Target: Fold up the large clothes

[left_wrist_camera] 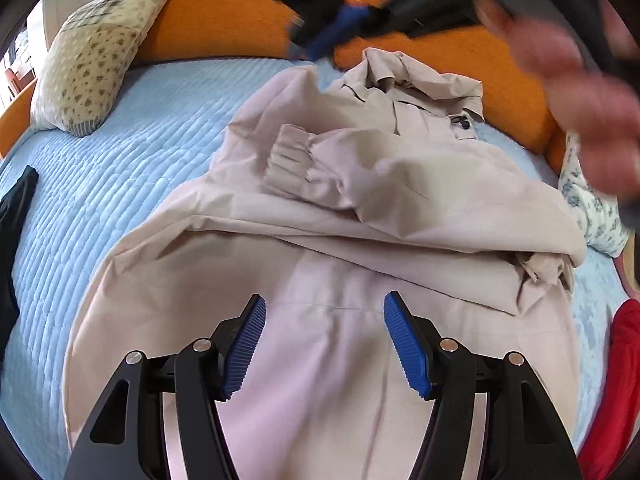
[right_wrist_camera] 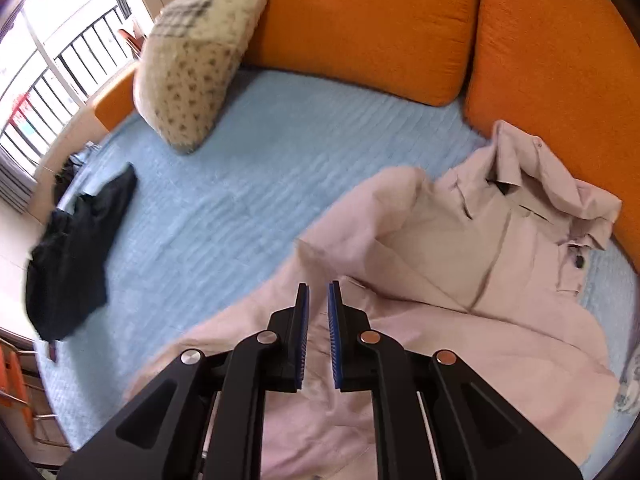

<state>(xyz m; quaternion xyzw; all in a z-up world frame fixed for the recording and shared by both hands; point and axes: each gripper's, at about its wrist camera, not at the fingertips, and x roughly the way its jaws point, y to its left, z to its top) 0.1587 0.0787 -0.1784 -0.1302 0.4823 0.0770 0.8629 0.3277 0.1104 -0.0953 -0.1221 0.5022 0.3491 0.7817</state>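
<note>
The left claw [left_wrist_camera: 324,344] hangs over the lower part of the beige coat [left_wrist_camera: 340,208], its blue pads [left_wrist_camera: 406,346] wide apart with nothing between them, only coat cloth beneath. The right claw [right_wrist_camera: 319,332] has its pads [right_wrist_camera: 335,334] drawn almost together, a narrow slit left, and no cloth is caught in it; it hovers over the coat's [right_wrist_camera: 460,288] near edge.

The coat lies spread on the blue quilt [left_wrist_camera: 120,184], collar toward the orange cushions [right_wrist_camera: 360,28], one sleeve folded across its chest with the ribbed cuff [left_wrist_camera: 286,152] on top. That cuff shows only in the left view.

The left view alone catches a blurred hand [left_wrist_camera: 580,96] above the coat's collar end, a red cloth [left_wrist_camera: 618,376] and a flowered cloth [left_wrist_camera: 596,208] just beyond the coat. The right view alone shows the railing and window [right_wrist_camera: 48,80] far across the quilt [right_wrist_camera: 240,200]. A dotted pillow [right_wrist_camera: 192,64] and a black garment [right_wrist_camera: 76,256] lie well apart from the coat, clearest in the right view.
</note>
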